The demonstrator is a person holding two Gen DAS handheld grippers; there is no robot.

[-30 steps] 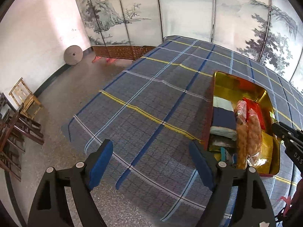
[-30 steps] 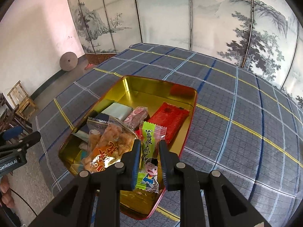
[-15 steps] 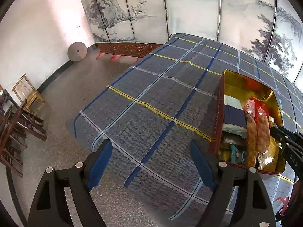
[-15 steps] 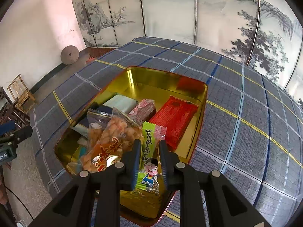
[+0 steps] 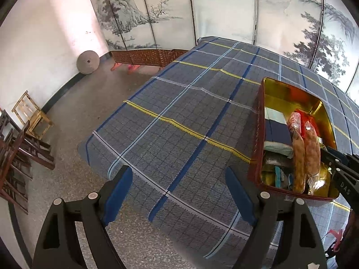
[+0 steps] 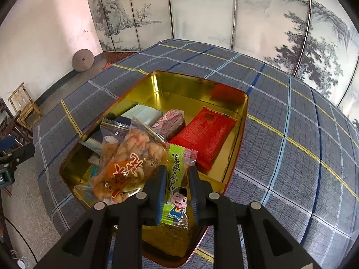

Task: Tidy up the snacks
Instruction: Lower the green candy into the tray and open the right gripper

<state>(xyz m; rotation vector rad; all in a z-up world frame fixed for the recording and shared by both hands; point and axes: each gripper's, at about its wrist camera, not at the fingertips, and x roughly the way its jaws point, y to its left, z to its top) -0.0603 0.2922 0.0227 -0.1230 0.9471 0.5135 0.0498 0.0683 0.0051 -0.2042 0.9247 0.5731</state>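
while the right gripper (image 6: pixel 177 181) pinches a green snack packet (image 6: pixel 176 188) above the near edge of the gold tin (image 6: pixel 143 89), likely for stowing, the left gripper (image 5: pixel 179 192) gapes empty over the tablecloth (image 5: pixel 179 116).

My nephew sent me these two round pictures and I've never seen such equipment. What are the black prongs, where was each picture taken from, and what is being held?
No robot here: a person holds a two-finger clamp in each hand, each with a wide-angle camera looking along its fingers. One picture is from the left gripper, which is open and empty over the blue plaid tablecloth. The other is from the right gripper, shut on a green cartoon-printed snack packet above the gold-lined red tin. Inside lie a red flat packet and a clear bag of fried twists.
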